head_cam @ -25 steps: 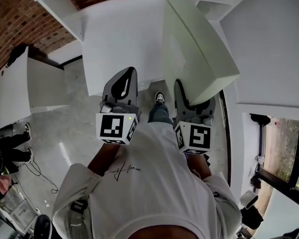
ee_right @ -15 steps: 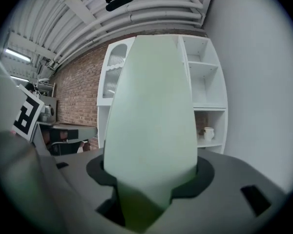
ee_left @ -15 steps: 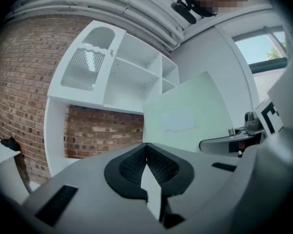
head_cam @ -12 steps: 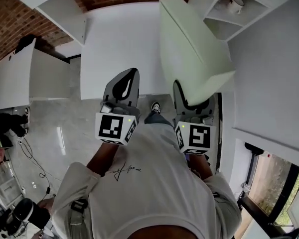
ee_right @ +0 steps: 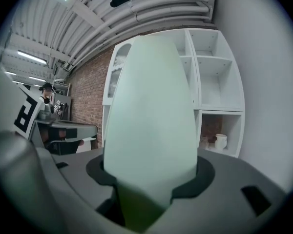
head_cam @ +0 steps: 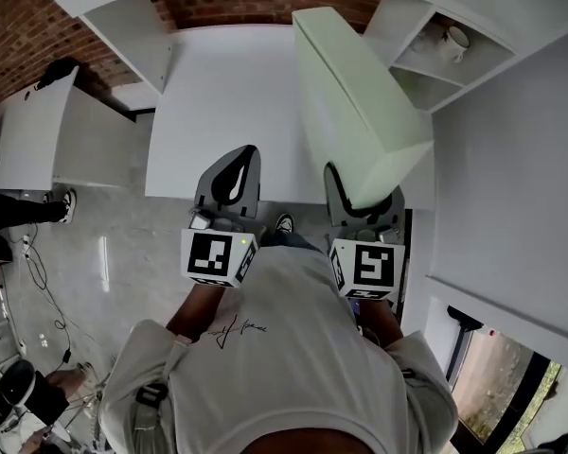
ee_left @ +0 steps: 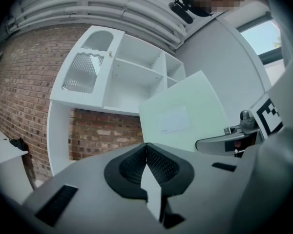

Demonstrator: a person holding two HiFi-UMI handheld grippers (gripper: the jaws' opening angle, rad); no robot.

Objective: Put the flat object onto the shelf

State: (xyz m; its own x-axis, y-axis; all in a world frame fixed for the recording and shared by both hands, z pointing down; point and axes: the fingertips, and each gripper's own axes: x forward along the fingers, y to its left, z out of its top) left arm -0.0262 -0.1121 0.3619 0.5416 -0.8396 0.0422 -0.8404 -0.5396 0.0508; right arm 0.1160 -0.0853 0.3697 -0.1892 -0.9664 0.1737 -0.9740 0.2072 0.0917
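A pale green flat board (head_cam: 355, 102) stands up out of my right gripper (head_cam: 364, 200), which is shut on its lower edge. In the right gripper view the flat board (ee_right: 151, 121) fills the middle and hides part of the white shelf unit (ee_right: 212, 77) behind it. My left gripper (head_cam: 229, 180) is shut with nothing in it, held beside the right one. From the left gripper (ee_left: 145, 165) view the flat board (ee_left: 183, 113) shows tilted in front of the shelf unit (ee_left: 132, 77). The shelf unit's compartments (head_cam: 426, 60) appear at the head view's upper right.
A white table (head_cam: 232, 102) lies ahead below the grippers. A white mug (ee_right: 220, 141) sits in a lower shelf compartment. A second white desk (head_cam: 38, 140) stands at the left, with a person's legs (head_cam: 19, 216) on the floor beside it. A brick wall (ee_left: 29, 106) backs the shelf.
Both grippers and the board have moved forward toward the shelf unit; the table and the shelf compartments now lie closer in the head view. Both grips are unchanged.
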